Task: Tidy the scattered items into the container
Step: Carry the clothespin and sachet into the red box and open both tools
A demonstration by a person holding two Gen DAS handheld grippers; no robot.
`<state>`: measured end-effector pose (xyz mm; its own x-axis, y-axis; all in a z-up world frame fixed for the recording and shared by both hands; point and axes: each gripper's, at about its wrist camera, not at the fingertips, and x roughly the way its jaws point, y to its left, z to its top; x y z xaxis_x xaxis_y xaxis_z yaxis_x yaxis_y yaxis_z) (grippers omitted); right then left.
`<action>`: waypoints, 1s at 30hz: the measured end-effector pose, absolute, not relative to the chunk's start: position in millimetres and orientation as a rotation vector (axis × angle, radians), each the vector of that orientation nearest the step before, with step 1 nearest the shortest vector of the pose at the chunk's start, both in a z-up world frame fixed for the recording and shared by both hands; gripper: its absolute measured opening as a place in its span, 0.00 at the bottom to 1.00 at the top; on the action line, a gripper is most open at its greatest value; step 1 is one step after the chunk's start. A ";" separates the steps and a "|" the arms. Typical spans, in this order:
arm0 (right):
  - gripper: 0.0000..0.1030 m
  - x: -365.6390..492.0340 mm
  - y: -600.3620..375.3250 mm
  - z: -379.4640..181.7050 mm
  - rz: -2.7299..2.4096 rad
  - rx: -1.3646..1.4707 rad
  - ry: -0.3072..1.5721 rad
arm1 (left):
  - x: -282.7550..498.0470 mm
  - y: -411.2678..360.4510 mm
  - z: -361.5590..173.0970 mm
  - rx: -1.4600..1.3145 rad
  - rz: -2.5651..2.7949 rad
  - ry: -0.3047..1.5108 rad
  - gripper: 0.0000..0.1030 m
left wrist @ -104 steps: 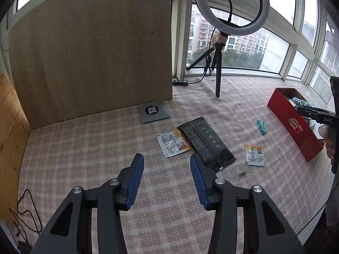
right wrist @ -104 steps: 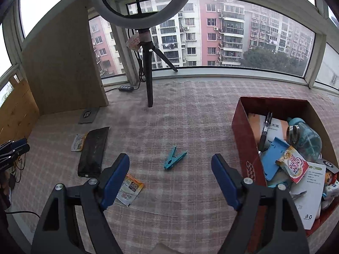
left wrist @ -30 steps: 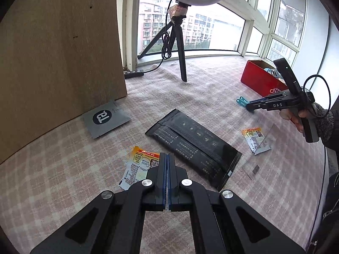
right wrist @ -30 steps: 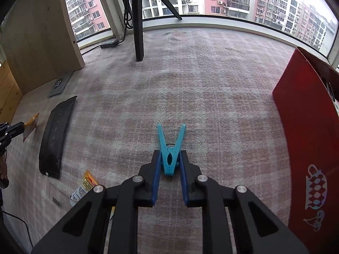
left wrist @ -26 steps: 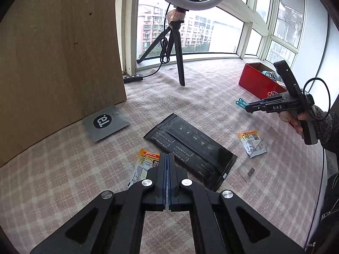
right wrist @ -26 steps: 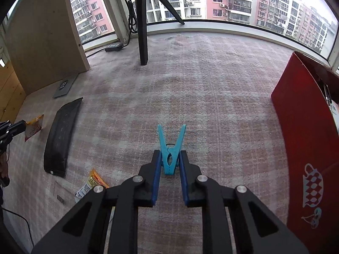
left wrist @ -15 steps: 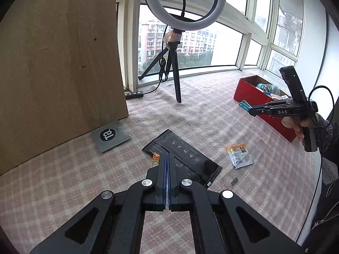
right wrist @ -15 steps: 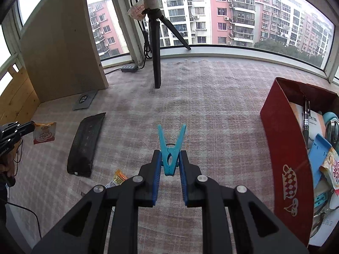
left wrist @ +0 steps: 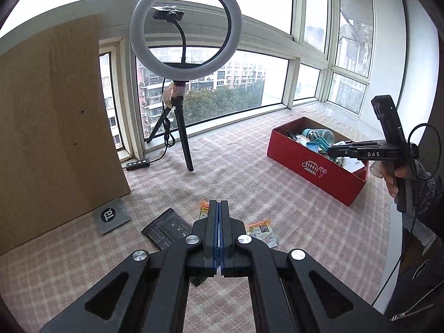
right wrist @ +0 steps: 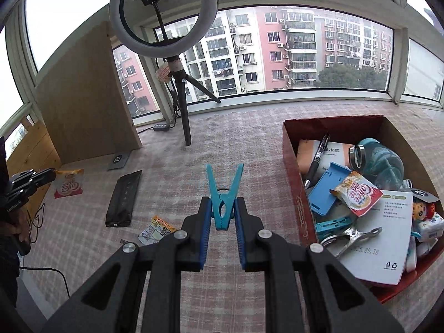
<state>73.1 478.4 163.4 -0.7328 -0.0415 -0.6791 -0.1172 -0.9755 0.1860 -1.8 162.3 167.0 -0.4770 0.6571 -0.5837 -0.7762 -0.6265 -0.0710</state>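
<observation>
- A teal plastic clothespin (right wrist: 224,197) sits at the centre of the right wrist view, lifted off the cloth, its two prongs splayed in a V pointing up the frame, its lower end pinched between blue pads.
- A red cardboard box (right wrist: 294,183), open at the top, fills the right side of that view and is crowded with packets, a pen and a bottle.
- A white and orange coffee sachet (right wrist: 68,184) hangs at the left edge, held in the air.
- A long black packet (right wrist: 123,198) lies flat at centre left.
- A small orange and white sachet (right wrist: 156,229) lies flat just below the black packet.
</observation>
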 end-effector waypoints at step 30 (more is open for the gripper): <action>0.16 130.9 701.8 184.5 2.752 -1.072 0.296 | 25.8 532.7 213.4 -0.632 1.893 0.266 0.00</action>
<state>130.9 701.8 184.5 -0.7259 0.0888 -0.6820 -0.2318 -0.9652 0.1211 25.8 532.7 213.4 -0.2880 0.7904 -0.5407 -0.9088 -0.4036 -0.1059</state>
